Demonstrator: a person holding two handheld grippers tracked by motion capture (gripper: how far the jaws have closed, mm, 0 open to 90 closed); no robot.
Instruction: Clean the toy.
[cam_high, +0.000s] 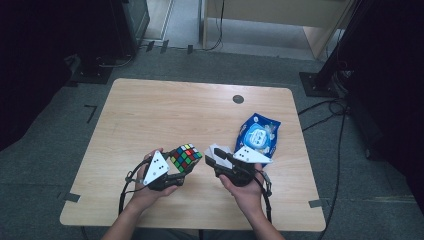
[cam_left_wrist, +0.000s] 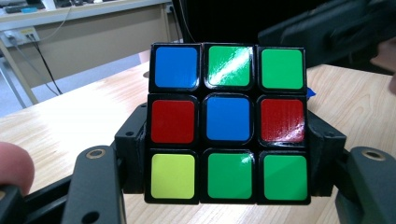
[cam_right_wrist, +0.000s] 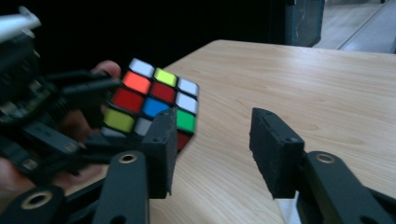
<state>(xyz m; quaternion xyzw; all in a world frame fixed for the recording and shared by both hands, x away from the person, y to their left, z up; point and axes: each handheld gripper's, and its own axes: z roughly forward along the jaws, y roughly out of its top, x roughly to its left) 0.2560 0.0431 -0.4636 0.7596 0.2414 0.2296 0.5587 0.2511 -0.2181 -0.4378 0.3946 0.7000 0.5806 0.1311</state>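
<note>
Near the front edge of the wooden table (cam_high: 150, 115), between my two hands, sits the work: a Rubik's cube (cam_high: 185, 158) clamped in my left gripper (cam_high: 176, 170). From the high view I see the cube lifted just off the tabletop, tilted, with the left gripper's grey three-cornered plate beside it on the left. My right gripper (cam_high: 216, 159) hangs just to the cube's right, apart from it, its jaws pointing toward the cube. Behind the right gripper a blue snack bag (cam_high: 258, 133) lies on the table, with something white that I cannot identify at its near end.

From the left gripper view I get what the high view cannot give: the cube (cam_left_wrist: 228, 123) fills the gap between the two black jaws, whose pads press on its left and right sides around the middle row. The facing side reads blue, green, green on top, red, blue, red across the middle, yellow, green, green below.

From the right gripper view I see the other side of the scene: my right gripper (cam_right_wrist: 212, 151) has its jaws parted with nothing between them, bare tabletop showing through the gap. The cube (cam_right_wrist: 152, 103) sits beyond and left of the left jaw, not touching it, held by the other gripper with fingers behind.
</note>
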